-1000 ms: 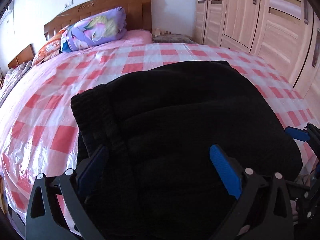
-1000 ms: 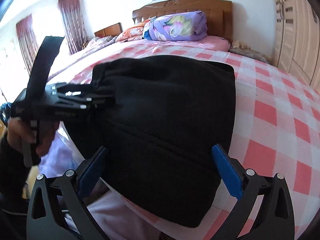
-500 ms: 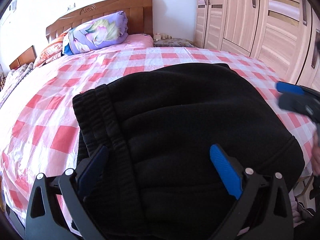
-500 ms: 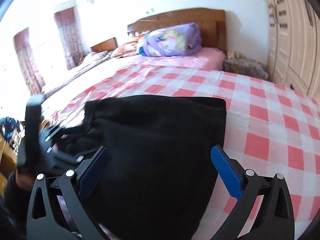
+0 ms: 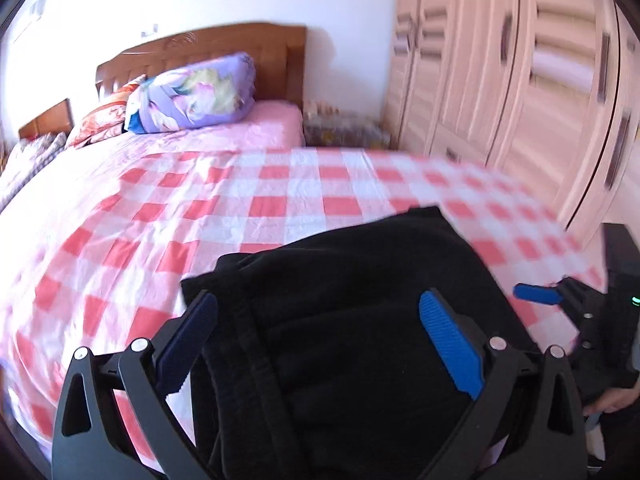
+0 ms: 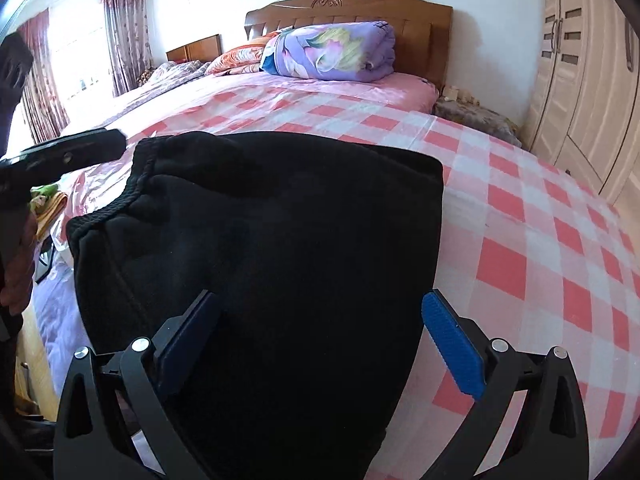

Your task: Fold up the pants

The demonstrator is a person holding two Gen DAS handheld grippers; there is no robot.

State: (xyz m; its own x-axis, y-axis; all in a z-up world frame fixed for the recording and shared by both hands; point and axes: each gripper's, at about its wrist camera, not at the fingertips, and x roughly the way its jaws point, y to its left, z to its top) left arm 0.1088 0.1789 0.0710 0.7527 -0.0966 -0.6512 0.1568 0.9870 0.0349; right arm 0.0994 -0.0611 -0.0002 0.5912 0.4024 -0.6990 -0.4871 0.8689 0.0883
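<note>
The folded black fleece pants (image 6: 260,260) lie at the near edge of the bed w/ the pink-and-white checked sheet (image 6: 520,240). Left tool (image 5: 320,344) and right tool (image 6: 324,344) both hang released, gripping nothing. Risk: the thick bundle overhangs the edge, so it may slide off or unfold.

Left black plastic two-finger gripper (image 5: 318,344) with triangular cut-outs, silver screws and ribbed blue rubber pads (image 5: 450,344). Right black plastic gripper (image 6: 320,344), same build; its body shows a small green light in the left view.
</note>
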